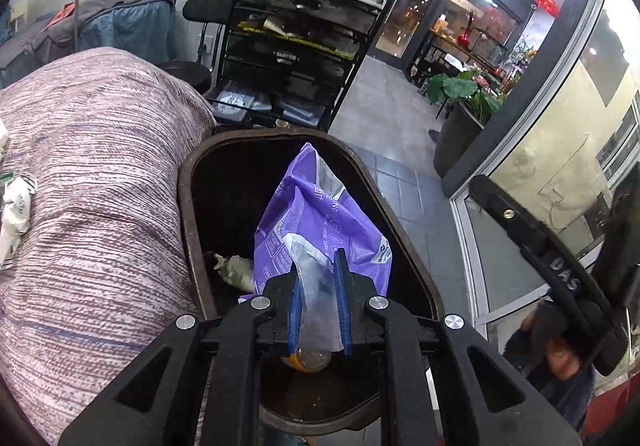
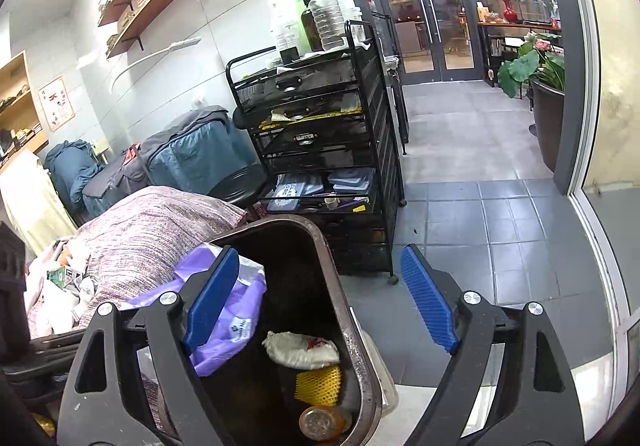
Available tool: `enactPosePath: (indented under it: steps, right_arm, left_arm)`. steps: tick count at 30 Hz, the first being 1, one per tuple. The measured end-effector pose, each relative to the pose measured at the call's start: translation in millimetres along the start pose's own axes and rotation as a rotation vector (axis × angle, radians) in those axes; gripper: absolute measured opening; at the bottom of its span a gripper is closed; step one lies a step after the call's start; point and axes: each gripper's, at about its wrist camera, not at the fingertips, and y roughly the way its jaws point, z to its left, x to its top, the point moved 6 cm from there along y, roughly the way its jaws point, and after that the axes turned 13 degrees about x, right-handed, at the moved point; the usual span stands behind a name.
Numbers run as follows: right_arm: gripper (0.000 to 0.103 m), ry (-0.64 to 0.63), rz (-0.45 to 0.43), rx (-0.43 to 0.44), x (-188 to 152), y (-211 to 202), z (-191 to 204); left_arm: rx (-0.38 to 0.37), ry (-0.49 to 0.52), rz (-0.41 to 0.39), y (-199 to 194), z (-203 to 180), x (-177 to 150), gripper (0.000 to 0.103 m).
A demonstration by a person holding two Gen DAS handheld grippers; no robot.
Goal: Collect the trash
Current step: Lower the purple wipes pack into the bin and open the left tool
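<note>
Purple bag (image 1: 320, 222) — clamped between left fingers (image 1: 340, 286) | right fingers (image 2: 428, 298) apart — empty

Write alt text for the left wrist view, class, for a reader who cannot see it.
The left gripper is shut on a purple plastic bag, holding it above the open brown bin. Crumpled paper lies inside; a striped cushion sits left.

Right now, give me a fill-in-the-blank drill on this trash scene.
1. The left claw is shut on a ____ plastic bag.
2. The bag hangs over the open dark ____.
3. The right claw is ____, with nothing held.
4. Inside lies a ____ foam net.

Missing words: purple; bin; open; yellow
</note>
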Motion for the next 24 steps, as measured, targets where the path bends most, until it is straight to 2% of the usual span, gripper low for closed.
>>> enactPosePath:
  steps: [3,5,6,7,9,13,24]
  right_arm:
    - [0.084,-0.001,0.000,-0.001,0.4,-0.3,-0.3]
    - [0.085,-0.001,-0.001,0.000,0.6,-0.3,-0.4]
    - [0.085,-0.001,-0.001,0.000,0.7,-0.2,-0.3]
    - [0.085,-0.001,-0.001,0.001,0.8,0.3,-0.2]
    - [0.086,-0.001,-0.003,0.001,0.7,0.2,-0.1]
    - [0.087,-0.002,-0.009,0.003,2.1,-0.3,0.7]
    - [0.089,-0.009,-0.031,0.015,7.1,-4.0,6.0]
  left_arm:
    - [0.011,0.011,0.015,8.9,-2.6,1.3,0.016]
    - [0.013,0.023,0.024,10.9,-3.6,-1.1,0.026]
    - [0.017,0.028,0.024,11.3,-3.9,-1.5,0.035]
    - [0.023,0.036,0.020,10.5,-4.2,-2.0,0.048]
    - [0.023,0.042,0.006,7.7,-4.1,-2.0,0.064]
    - [0.031,0.056,-0.017,2.8,-5.2,-2.6,0.083]
    - [0.032,0.070,-0.085,-16.5,-8.5,1.9,0.091]
